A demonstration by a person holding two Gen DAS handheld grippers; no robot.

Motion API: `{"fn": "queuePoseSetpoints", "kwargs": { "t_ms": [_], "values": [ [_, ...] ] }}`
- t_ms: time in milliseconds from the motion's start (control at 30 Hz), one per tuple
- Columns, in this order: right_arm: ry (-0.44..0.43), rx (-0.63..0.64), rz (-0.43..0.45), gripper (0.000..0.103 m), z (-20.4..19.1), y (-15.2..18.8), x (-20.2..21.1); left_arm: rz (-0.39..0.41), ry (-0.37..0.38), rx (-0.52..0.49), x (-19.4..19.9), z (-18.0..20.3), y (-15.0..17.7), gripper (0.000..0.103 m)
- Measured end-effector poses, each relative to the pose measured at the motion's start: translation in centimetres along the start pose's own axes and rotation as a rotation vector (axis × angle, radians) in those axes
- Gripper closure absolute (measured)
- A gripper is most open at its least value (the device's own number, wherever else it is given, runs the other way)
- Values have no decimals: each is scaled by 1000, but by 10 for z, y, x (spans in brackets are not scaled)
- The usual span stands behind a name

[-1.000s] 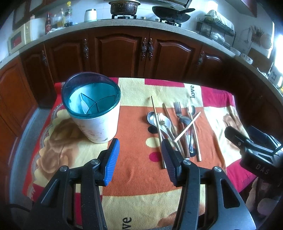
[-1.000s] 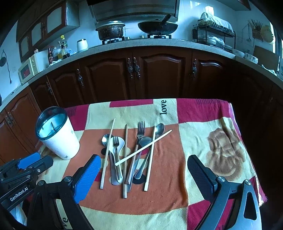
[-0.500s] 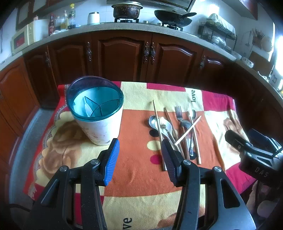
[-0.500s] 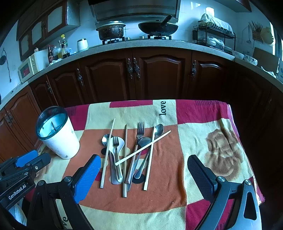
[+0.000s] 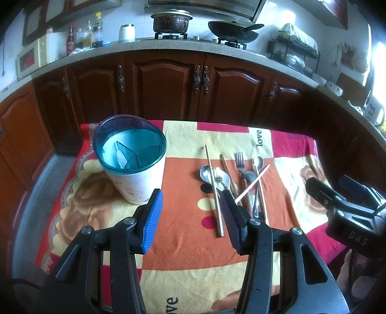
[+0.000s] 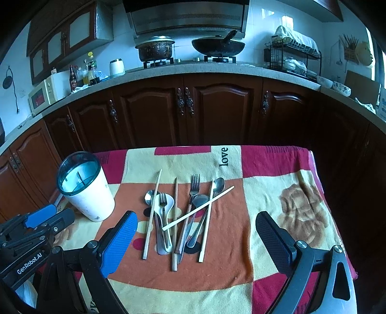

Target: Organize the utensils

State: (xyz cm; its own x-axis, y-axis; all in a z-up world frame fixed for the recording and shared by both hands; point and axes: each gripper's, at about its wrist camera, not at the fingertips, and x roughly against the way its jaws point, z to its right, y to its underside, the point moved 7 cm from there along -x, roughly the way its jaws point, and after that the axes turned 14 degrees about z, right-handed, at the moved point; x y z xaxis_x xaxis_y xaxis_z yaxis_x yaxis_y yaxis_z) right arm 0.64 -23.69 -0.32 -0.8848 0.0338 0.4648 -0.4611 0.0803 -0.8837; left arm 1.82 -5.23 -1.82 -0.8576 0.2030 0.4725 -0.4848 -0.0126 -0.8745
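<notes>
Dark brown wooden cabinets point(image 6: 217, 113) with arched panel doors run across the middle of the frame, under a pale speckled worktop point(image 6: 193, 68). On the stove at upper centre stand a blackened pot point(image 6: 155, 49) and a wok point(image 6: 218, 46), below a steel range hood point(image 6: 188, 17). A cream microwave point(image 6: 45, 93) sits at the left, a dish rack point(image 6: 293, 58) at upper right. The wall is white tile point(image 6: 260, 26); daylight glares from the right edge.
</notes>
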Motion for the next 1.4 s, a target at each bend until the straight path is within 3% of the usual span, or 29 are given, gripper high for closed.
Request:
{"fn": "queuePoseSetpoints", "kwargs": {
  "t_ms": [500, 833, 1200, 1400],
  "values": [
    [-1, -2, -30, 6, 1, -1, 3, -1, 8, 1, 0, 4, -2, 54],
    [11, 19, 69, 6, 3, -2, -3, -32, 23, 3, -10, 6, 1, 54],
    [-38, -16, -49, 7, 31, 13, -46, -106, 80, -10, -44, 20, -3, 54],
    [-91, -114, -120, 22, 59, 17, -91, -153, 114, -14, -78, 38, -16, 54]
  ]
}}
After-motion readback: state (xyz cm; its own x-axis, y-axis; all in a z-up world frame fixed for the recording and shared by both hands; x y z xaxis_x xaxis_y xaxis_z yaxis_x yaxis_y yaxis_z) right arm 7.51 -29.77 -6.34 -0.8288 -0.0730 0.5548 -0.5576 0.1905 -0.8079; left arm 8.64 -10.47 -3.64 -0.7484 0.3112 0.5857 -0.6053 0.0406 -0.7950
